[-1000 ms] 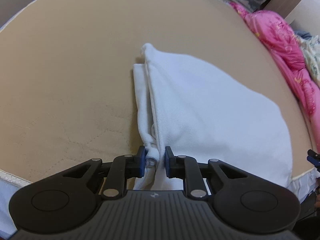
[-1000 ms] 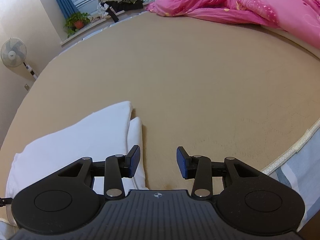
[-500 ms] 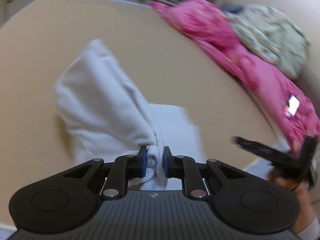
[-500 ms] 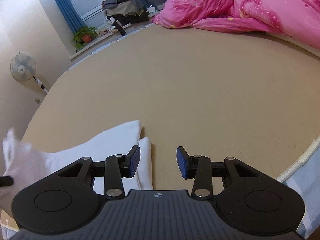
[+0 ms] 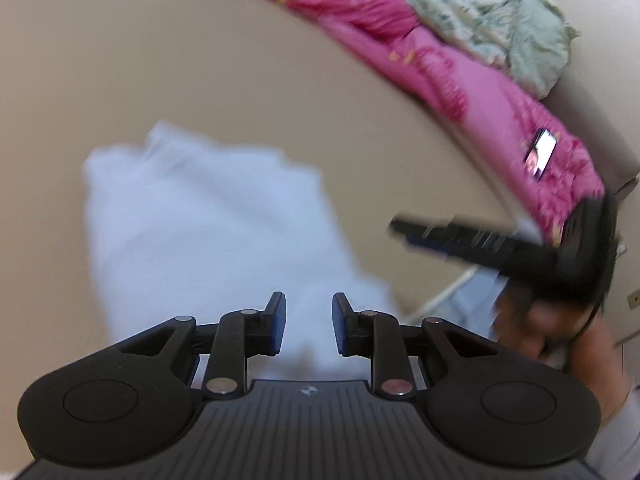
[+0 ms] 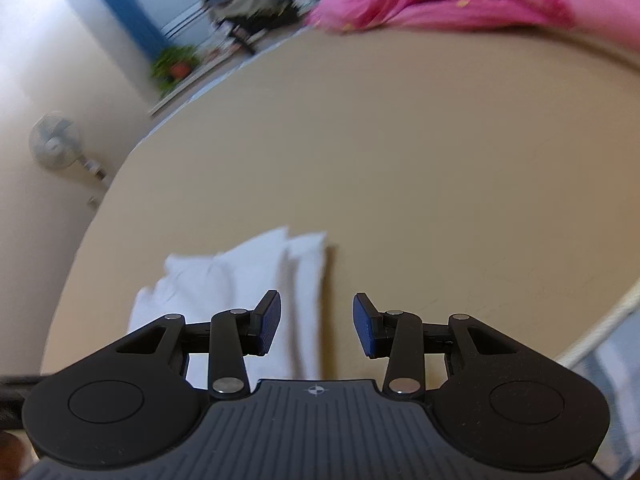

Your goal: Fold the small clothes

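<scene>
A white garment lies folded on the tan mattress, blurred by motion. My left gripper hangs just above its near end. Its jaws are opening, and the cloth shows between them but neither pad pinches it. In the right wrist view the same garment lies at the lower left, near the bed's front edge. My right gripper is open over the garment's right border with nothing gripped. From the left wrist view the right gripper appears at the right, held by a hand.
A pink duvet and a pale floral blanket are piled along the bed's far side, with a lit phone on the duvet. A standing fan and a potted plant stand by the wall. The mattress edge runs at lower right.
The left gripper carried the garment's pinched edge across toward the right gripper, folding the cloth over, then its pads parted and let the cloth go. The right gripper stayed nearly still.
</scene>
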A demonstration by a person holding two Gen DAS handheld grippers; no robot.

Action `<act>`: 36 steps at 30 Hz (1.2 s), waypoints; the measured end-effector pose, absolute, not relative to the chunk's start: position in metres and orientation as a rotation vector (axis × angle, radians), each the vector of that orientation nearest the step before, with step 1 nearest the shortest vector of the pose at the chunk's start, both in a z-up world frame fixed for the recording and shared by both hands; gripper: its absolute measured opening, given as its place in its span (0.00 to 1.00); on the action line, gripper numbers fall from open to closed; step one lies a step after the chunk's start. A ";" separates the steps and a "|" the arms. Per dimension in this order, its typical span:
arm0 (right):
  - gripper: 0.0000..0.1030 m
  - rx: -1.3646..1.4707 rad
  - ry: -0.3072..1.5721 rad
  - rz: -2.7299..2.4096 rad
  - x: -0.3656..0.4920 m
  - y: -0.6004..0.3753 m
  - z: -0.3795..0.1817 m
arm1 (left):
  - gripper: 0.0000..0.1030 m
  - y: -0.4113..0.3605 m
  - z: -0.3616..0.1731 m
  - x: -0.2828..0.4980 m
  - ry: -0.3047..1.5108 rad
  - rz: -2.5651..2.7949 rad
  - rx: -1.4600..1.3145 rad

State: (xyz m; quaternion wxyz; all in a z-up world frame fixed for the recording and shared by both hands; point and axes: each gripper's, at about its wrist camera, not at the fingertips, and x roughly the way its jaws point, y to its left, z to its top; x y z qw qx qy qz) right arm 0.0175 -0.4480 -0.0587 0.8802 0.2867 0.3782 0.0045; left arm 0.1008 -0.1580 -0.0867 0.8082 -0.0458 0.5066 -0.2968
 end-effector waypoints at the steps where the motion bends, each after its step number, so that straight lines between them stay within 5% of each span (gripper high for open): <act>1: 0.41 0.603 0.816 0.046 0.022 -0.445 -0.063 | 0.25 -0.141 -0.094 0.098 1.107 -0.636 -0.090; 5: 0.41 0.558 1.003 0.178 0.037 -0.418 -0.083 | 0.17 -0.132 -0.161 0.093 1.271 -0.553 0.004; 7: 0.41 0.449 1.080 0.179 0.040 -0.401 -0.090 | 0.20 -0.129 -0.152 0.088 1.229 -0.584 0.004; 11: 0.14 0.405 1.013 0.206 0.033 -0.398 -0.084 | 0.30 -0.105 -0.117 0.085 1.105 -0.617 -0.067; 18: 0.11 0.576 0.966 0.164 0.006 -0.439 -0.084 | 0.29 -0.096 -0.149 0.084 1.154 -0.540 -0.038; 21: 0.14 0.455 1.103 0.145 0.013 -0.423 -0.106 | 0.31 -0.114 -0.149 0.067 1.092 -0.554 0.136; 27: 0.52 0.609 0.878 0.030 0.012 -0.449 -0.082 | 0.54 -0.102 -0.122 0.081 1.041 -0.550 0.066; 32: 0.60 0.617 0.877 0.012 0.047 -0.442 -0.089 | 0.75 -0.077 -0.114 0.134 1.027 -0.438 -0.191; 36: 0.61 0.602 0.945 -0.009 0.079 -0.429 -0.105 | 0.77 -0.062 -0.134 0.181 1.111 -0.433 -0.466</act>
